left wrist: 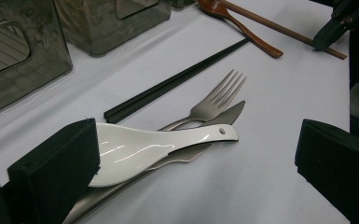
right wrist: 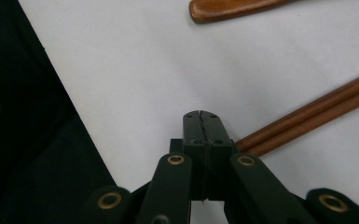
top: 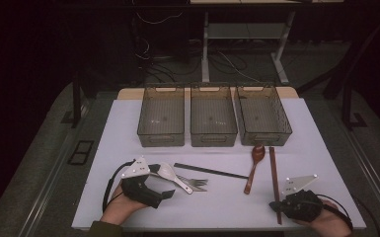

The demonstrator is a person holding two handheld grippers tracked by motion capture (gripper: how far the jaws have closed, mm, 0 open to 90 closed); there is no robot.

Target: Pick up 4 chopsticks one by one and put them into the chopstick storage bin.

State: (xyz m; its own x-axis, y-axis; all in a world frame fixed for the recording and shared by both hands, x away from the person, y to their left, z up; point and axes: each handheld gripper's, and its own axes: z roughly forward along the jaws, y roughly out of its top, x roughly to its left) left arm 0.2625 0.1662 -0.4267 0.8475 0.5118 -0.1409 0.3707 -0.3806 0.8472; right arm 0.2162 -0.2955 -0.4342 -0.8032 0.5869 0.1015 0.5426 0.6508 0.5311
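Observation:
My left gripper (top: pixel 163 181) (left wrist: pixel 191 144) stands open and low over the table. A white ceramic spoon (top: pixel 170 174) (left wrist: pixel 144 147) lies between its wide jaws, the bowl partly hidden behind the left-hand jaw. Under the spoon lie a steel fork (left wrist: pixel 219 95) and a knife (left wrist: pixel 231 112). Black chopsticks (top: pixel 209 171) (left wrist: pixel 177 79) lie just beyond. My right gripper (top: pixel 275 204) (right wrist: pixel 200 116) is shut with nothing in it. Its tip rests beside the near end of the brown chopsticks (top: pixel 274 173) (right wrist: pixel 317 109). A brown wooden spoon (top: pixel 254 165) (right wrist: pixel 233 8) lies to their left.
Three grey see-through baskets (top: pixel 161 136) (top: pixel 213 136) (top: pixel 264 136) stand in a row at the back of the white table top (top: pixel 227 207). The table's front edge runs close under both hands. Dark floor with cables and desk legs lies beyond.

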